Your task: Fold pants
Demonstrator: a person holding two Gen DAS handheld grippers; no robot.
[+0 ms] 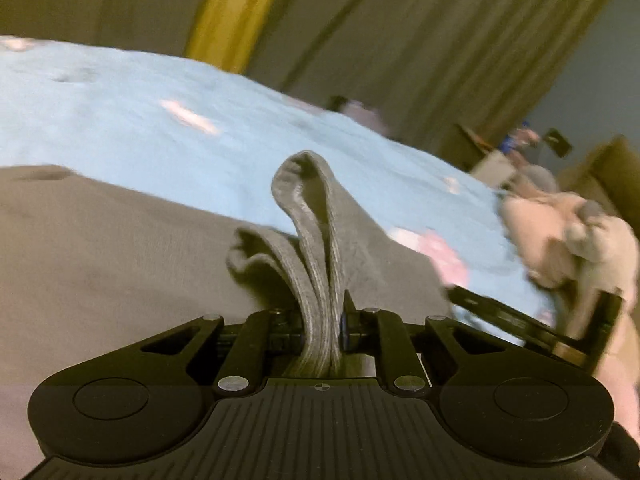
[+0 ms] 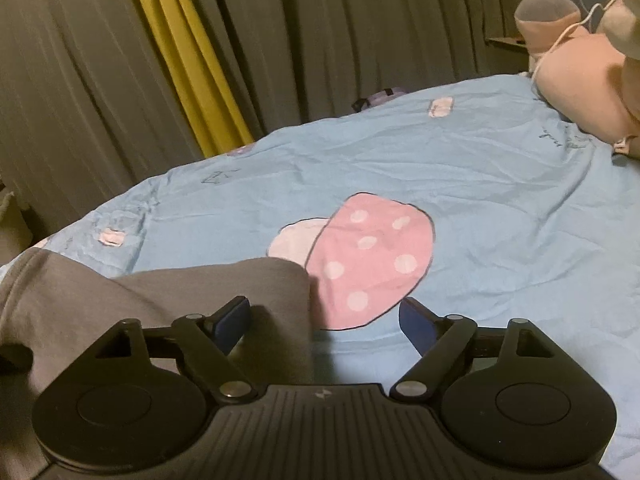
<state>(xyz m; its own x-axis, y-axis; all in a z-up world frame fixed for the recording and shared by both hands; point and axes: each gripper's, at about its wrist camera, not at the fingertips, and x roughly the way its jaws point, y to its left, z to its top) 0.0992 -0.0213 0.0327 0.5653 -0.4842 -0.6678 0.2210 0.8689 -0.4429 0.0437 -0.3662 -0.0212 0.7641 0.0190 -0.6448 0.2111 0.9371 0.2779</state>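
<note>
Left gripper (image 1: 322, 320) pinches pants (image 1: 316, 248); right gripper (image 2: 326, 320) spread.

Premises: a home bedroom. Evidence: a bed (image 2: 480, 184) under a light-blue sheet printed with a pink mushroom (image 2: 372, 264); a plush toy (image 2: 580, 76) at 2 o'clock; grey and yellow curtains (image 2: 176, 52) at 12 o'clock.
</note>
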